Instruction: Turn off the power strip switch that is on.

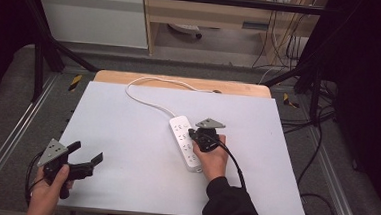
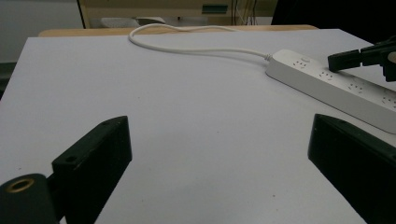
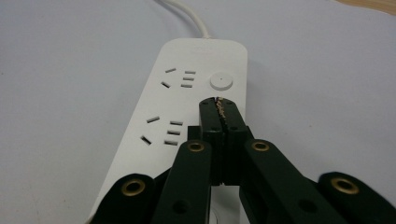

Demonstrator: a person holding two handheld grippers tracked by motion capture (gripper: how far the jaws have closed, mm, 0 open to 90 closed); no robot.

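- Power strip (image 1: 185, 142): lies flat on the table (image 1: 126, 148), near its middle, long axis running from the person's side toward the far edge. Its white cord (image 1: 146, 101) leaves the far end of the power strip, curves leftward and loops to the far edge of the table.
- Right gripper (image 3: 218, 103): fingers pressed together, nothing between them. The closed tip is poised above the right-hand side of the power strip, just short of the round button (image 3: 221, 81) at the cord end. Judgement: the fingers are shut to form one narrow point, suited to pressing that button rather than gripping the body. Contact with the casing cannot be confirmed.
- Right hand (image 1: 210, 159): sits over the near end of the power strip and covers it in the high view; the wrist is angled so the gripper runs along the strip's length.
- Left gripper (image 1: 86, 157): well to the left of the power strip, near the table's front left corner; fingers (image 2: 100, 158) spread wide apart with bare table between them. Judgement: it is parked, taking no part in the present step, though it faces the power strip and could steady it if the strip slid.
- Appearance of the power strip: white, glossy, rounded corners, slim rectangular body. Socket groups of slots in a row along the top; the round button is white and set beside the group nearest the cord. No plugs inserted in the sockets seen. No damage or marks made out.
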